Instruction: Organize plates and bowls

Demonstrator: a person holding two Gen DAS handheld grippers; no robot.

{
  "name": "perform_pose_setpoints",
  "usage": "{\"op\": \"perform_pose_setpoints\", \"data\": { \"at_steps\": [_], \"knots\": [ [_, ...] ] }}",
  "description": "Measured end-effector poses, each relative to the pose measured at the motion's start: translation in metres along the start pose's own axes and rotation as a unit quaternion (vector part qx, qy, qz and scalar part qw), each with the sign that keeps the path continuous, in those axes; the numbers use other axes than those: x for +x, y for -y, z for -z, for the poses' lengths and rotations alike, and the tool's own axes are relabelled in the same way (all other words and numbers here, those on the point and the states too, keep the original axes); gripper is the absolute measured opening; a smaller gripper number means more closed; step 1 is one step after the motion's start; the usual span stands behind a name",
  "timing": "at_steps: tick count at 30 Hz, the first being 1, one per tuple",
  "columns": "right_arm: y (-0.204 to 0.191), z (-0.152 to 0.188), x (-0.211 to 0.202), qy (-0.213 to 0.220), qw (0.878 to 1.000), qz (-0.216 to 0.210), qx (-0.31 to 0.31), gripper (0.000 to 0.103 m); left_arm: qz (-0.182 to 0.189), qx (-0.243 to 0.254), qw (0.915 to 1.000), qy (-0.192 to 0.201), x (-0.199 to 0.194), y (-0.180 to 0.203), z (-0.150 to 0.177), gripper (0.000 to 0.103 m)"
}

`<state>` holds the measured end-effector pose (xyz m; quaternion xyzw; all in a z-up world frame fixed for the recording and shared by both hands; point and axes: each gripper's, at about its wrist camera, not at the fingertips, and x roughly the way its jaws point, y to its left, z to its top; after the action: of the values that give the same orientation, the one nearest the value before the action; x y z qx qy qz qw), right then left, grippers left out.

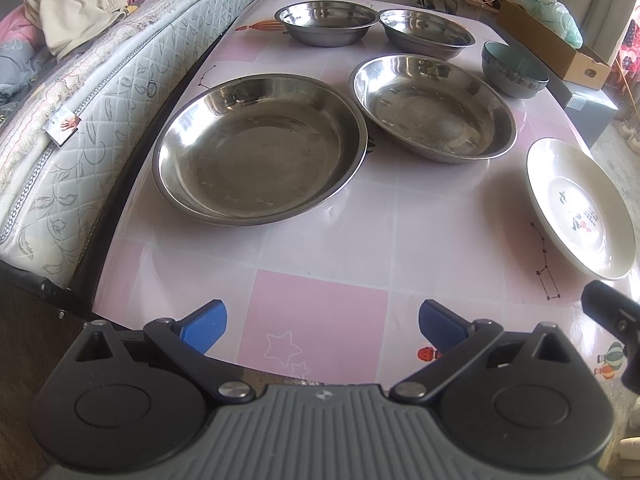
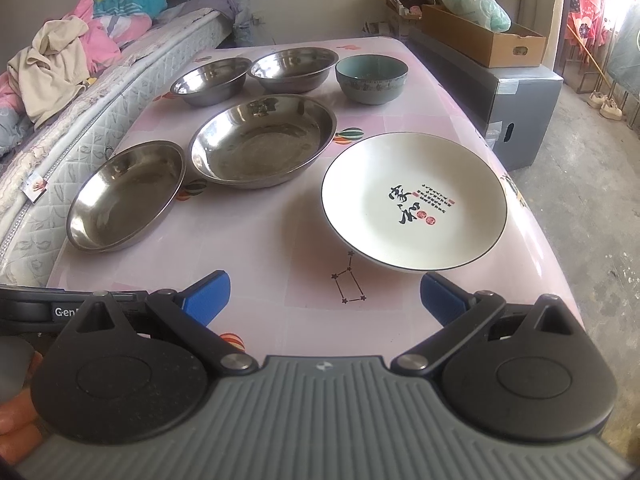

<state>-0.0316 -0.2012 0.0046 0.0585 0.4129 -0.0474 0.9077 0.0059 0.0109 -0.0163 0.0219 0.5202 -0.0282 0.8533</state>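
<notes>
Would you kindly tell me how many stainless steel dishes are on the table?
4: two large pans in front, one nearest the mattress, one beside it; two smaller bowls behind, left and right. None appear hidden.

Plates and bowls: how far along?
Done: nothing stacked. Two steel plates, two steel bowls, ceramic bowl and white plate all sit singly. In hand: nothing; left tool and right tool open, empty. Left: all grouping.
</notes>
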Motion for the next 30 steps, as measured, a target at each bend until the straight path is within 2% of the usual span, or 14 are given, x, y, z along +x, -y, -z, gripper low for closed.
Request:
{"op": "perform_pose_setpoints", "data": {
  "at_steps": [6,13,19,30],
  "knots": [
    [0.002,-0.010,-0.004,0.033,0.999,0.004,-0.008,0.102,0.003,-0.007,0.9998,0.016,-0.003,-0.005,-0.013,0.103],
    [0.003,-0.037,-0.007,0.068,0.997,-0.020,-0.016,0.102,0.015,-0.023,0.9985,0.046,-0.009,-0.018,-0.034,0.103],
    [0.005,-0.063,0.004,0.067,0.996,-0.053,-0.008,0.102,0.013,-0.043,0.9972,0.060,-0.008,-0.033,-0.057,0.103],
    [-0.003,-0.107,0.036,0.041,0.996,-0.074,-0.013,0.102,-0.018,-0.070,0.9938,0.085,0.003,-0.062,-0.104,0.103]
  ]
}}
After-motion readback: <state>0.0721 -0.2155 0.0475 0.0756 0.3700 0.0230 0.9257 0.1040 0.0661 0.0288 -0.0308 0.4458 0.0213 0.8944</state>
